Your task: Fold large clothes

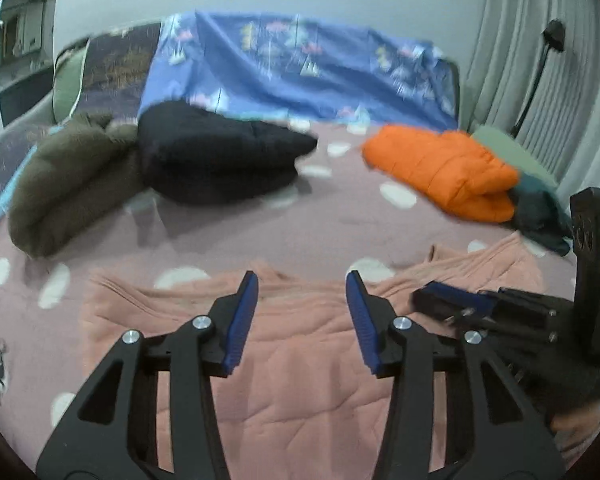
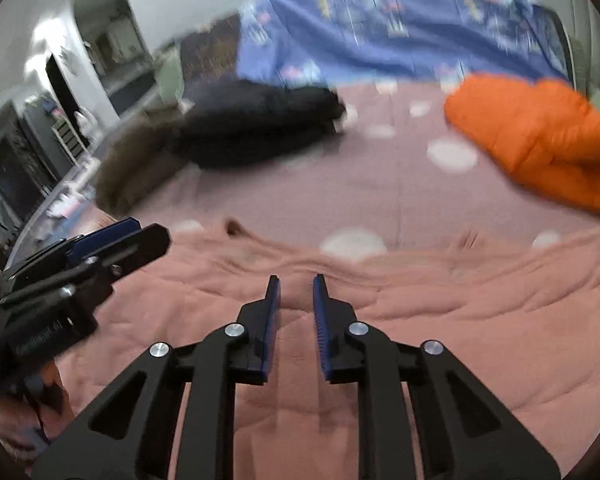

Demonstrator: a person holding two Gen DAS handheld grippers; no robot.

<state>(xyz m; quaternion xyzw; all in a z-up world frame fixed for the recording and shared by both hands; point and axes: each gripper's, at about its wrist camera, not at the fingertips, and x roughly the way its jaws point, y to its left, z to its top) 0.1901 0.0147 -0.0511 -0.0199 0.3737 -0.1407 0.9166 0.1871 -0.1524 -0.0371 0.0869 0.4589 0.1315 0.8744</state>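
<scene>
A large pink quilted garment (image 1: pixel 296 344) lies spread flat on the bed near me; it also fills the lower half of the right wrist view (image 2: pixel 440 320). My left gripper (image 1: pixel 302 280) is open and empty, just above the garment near its far edge. My right gripper (image 2: pixel 296 284) is open with a narrower gap, empty, above the garment's middle. The right gripper shows at the right of the left wrist view (image 1: pixel 460 304); the left gripper shows at the left of the right wrist view (image 2: pixel 112 244).
The bed has a pink spotted sheet (image 1: pixel 332 208). Folded clothes lie at the far side: an olive one (image 1: pixel 68 184), a black one (image 1: pixel 220 152) and an orange puffer jacket (image 1: pixel 444 168). A blue patterned cloth (image 1: pixel 300 64) hangs behind. Curtains (image 1: pixel 540 60) stand at the right.
</scene>
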